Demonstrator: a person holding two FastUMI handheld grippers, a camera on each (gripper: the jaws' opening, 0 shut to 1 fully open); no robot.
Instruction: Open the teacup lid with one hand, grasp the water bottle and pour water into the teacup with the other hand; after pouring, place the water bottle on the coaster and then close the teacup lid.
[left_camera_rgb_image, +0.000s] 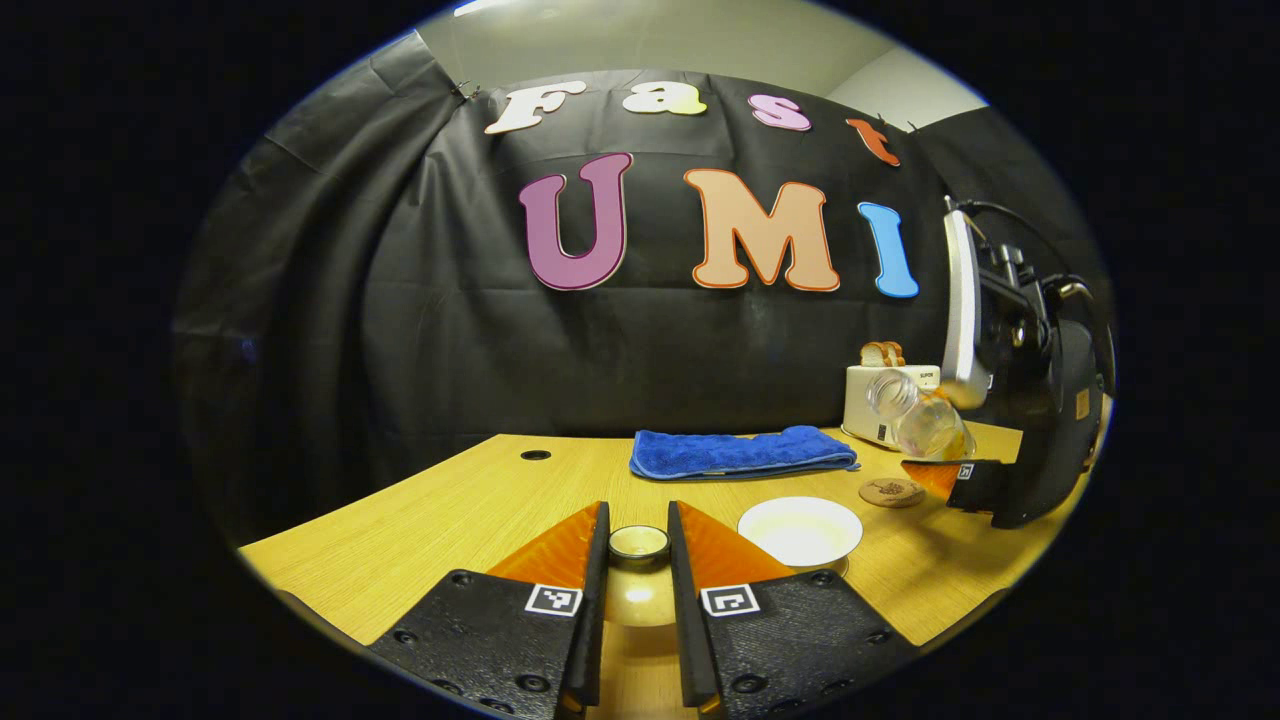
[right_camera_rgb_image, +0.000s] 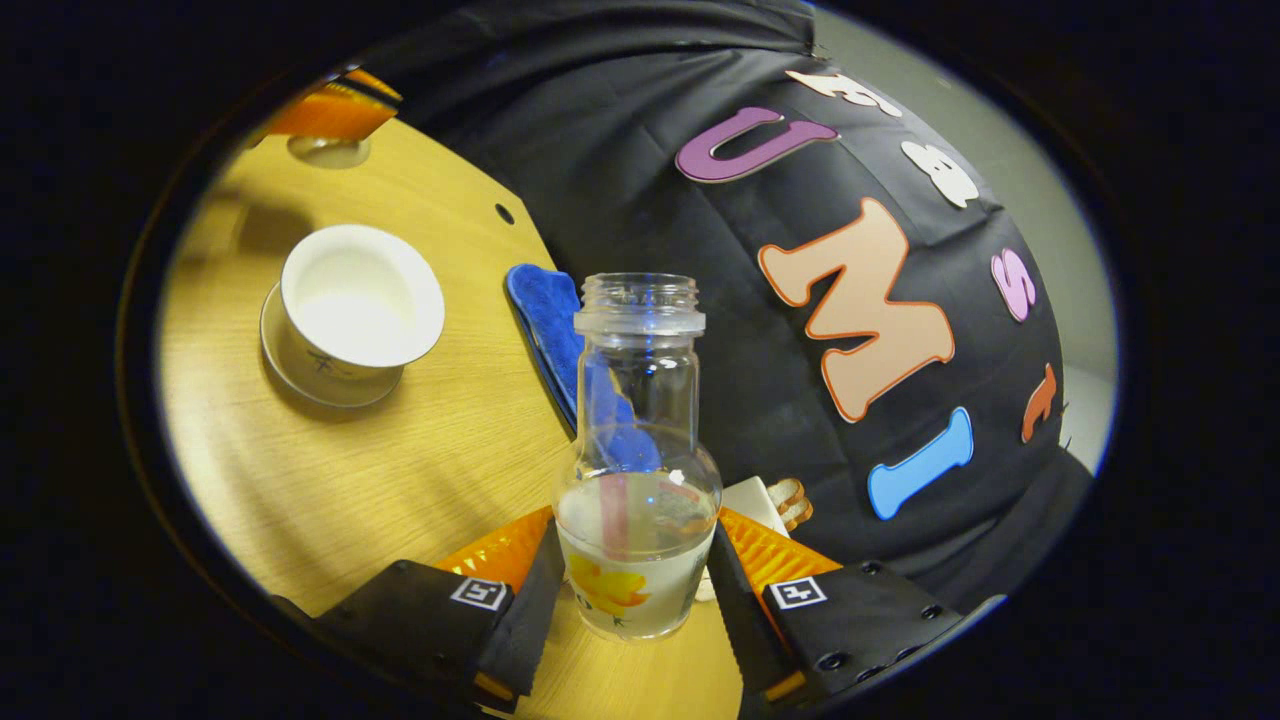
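Left gripper view: the left gripper holds the teacup lid, jaws closed on its knob, above the worktop. The open teacup stands just right of it, uncovered. Beyond lie a blue towel, a round coaster and a toaster with bread. The right gripper shows at far right, carrying the water bottle tilted, mouth toward the left, above the coaster area.

Right gripper view: the jaws are closed on the lower body of the uncapped bottle, both fingers pressing its sides; a little water sits in the base. The teacup on its saucer appears well apart from the bottle mouth, interior white; whether it contains water cannot be told.
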